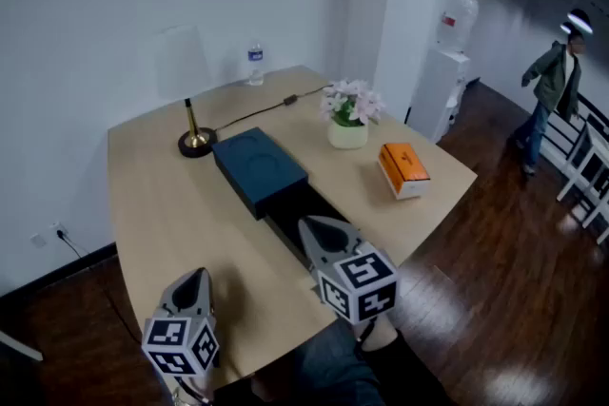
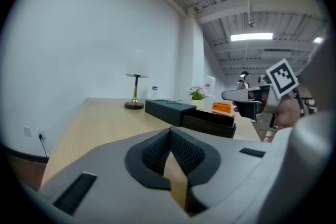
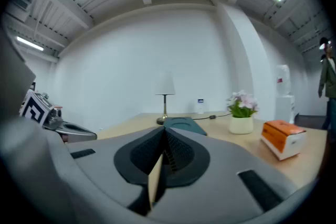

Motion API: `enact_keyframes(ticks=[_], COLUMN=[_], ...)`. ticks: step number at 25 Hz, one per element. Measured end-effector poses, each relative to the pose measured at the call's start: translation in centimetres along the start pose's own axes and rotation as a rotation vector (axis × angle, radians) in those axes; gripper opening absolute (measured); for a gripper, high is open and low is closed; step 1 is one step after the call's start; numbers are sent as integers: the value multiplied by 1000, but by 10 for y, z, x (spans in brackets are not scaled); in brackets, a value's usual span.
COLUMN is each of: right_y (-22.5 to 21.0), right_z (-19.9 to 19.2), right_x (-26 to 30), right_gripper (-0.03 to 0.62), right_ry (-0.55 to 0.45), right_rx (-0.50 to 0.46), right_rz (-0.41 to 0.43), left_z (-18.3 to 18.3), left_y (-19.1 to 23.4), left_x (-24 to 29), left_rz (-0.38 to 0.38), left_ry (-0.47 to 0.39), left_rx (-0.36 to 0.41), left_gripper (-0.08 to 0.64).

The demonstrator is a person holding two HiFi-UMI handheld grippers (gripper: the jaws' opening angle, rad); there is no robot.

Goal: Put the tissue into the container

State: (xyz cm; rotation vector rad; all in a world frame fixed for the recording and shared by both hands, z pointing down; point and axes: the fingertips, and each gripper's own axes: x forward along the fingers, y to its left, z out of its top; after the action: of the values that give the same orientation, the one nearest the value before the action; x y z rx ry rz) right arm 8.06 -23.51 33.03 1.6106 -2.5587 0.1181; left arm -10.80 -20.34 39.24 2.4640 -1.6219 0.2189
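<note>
Currently the tissue box (image 1: 403,169) lies flat on the worktop (image 1: 162,204), well apart from the container (image 1: 259,168) and to its right. Its orange face is up. Its long axis runs roughly alongside the container's own, with one short end pointing toward the far side of the worktop and the other toward the near edge.

The container is a dark, long box. An open black tray (image 1: 288,210) juts from its near end.

The right gripper (image 1: 309,226) hangs at the near end of that tray, with its tip over the tray in the head view. Its fingers are pressed together with nothing between them. The left gripper (image 1: 196,275) hangs to the container's near left, above bare worktop. Its fingers are likewise together and empty.

Beyond the container's far end stands a lamp (image 1: 195,140). To its far right is a pot of flowers (image 1: 348,117).
</note>
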Motion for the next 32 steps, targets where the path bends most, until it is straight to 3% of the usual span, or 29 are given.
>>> enact_keyframes(ticks=[3, 4, 6, 9, 12, 18, 28, 30, 32], right_y=[-65, -87, -134, -211, -275, -346, -351, -349, -348], right_z=[0, -1, -2, -8, -22, -54, -76, -76, -74], right_x=[-12, -14, -16, -18, -18, -6, 17, 19, 18], right_gripper=[10, 55, 245, 438, 506, 534, 531, 449, 415], right_ry=[25, 39, 71, 127, 188, 307, 516, 517, 505], right_rx=[-29, -37, -46, -41, -16, 26, -17, -17, -35], right_rz=[-115, -147, -218, -370, -479, -520, -434, -434, -449], left_z=[0, -1, -5, -9, -10, -13, -22, -22, -21], left_y=[-22, -28, -35, -38, -35, -24, -18, -19, -19], left_x=[8, 10, 14, 18, 19, 19, 20, 18, 16], left_rz=[-32, -39, -48, -45, -39, -14, 0, -3, -5], left_ry=[15, 23, 38, 57, 70, 95, 118, 115, 111], left_rx=[22, 25, 29, 35, 49, 58, 28, 26, 24], left_gripper=[0, 0, 0, 0, 0, 0, 0, 0, 0])
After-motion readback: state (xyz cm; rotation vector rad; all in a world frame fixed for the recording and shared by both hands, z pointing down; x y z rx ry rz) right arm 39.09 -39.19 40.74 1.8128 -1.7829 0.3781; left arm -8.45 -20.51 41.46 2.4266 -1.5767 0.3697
